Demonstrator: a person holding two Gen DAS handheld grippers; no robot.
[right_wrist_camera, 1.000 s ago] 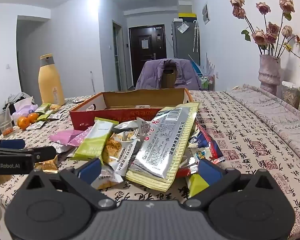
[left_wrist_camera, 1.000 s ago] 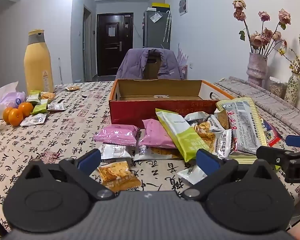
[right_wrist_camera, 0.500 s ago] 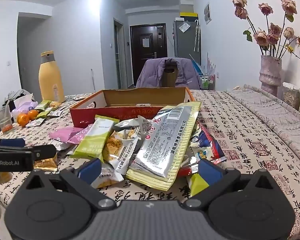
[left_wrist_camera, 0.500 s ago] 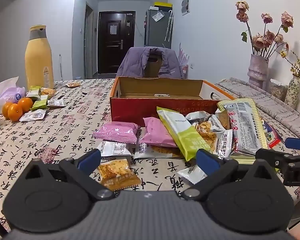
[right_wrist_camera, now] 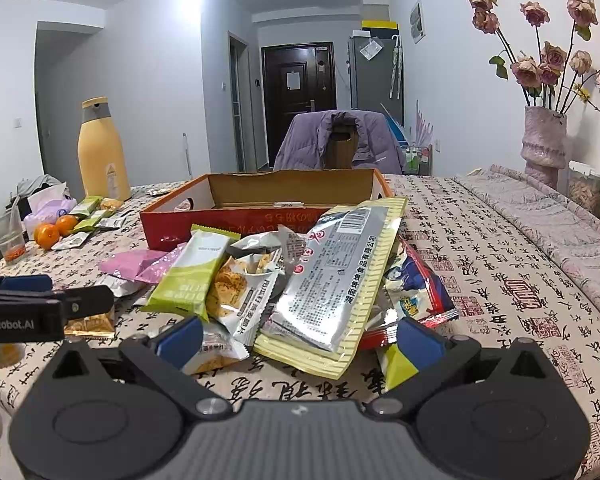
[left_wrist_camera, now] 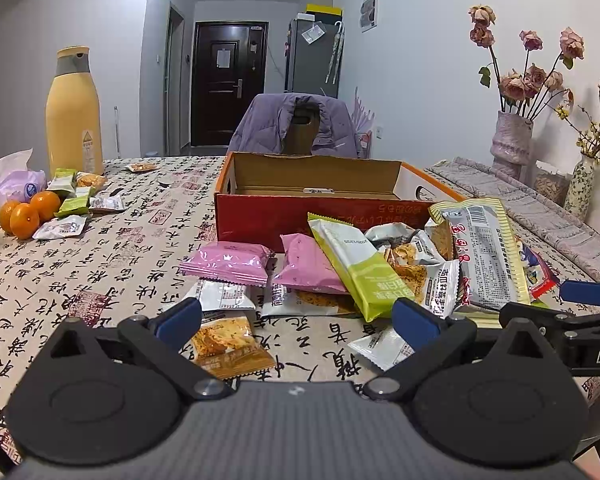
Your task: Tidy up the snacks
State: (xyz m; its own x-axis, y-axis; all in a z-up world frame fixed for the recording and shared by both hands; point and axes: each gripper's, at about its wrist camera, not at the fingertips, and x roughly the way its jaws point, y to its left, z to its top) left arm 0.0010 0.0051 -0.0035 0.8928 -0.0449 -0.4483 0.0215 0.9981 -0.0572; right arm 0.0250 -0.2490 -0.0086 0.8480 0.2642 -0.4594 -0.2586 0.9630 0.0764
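Observation:
A pile of snack packets lies before an open red cardboard box (left_wrist_camera: 260, 216), also in the right wrist view (right_wrist_camera: 172, 220). It holds pink packets (left_wrist_camera: 226, 260), a green bar (left_wrist_camera: 356, 268), a large silver and yellow bag (left_wrist_camera: 484, 256) (right_wrist_camera: 340, 280) and an orange cracker packet (left_wrist_camera: 228, 340). My left gripper (left_wrist_camera: 296, 320) is open and empty, just above the cracker packet. My right gripper (right_wrist_camera: 300, 338) is open and empty at the near edge of the silver bag. Each gripper shows at the edge of the other's view.
A yellow bottle (left_wrist_camera: 74, 116), oranges (left_wrist_camera: 28, 212), tissues and several small packets (left_wrist_camera: 76, 200) sit at the far left. Vases with dried flowers (left_wrist_camera: 512, 140) stand at the right. A chair with a purple jacket (left_wrist_camera: 296, 124) is behind the box.
Both grippers have crept slightly forward toward the snack pile and stayed open. No packet has moved.

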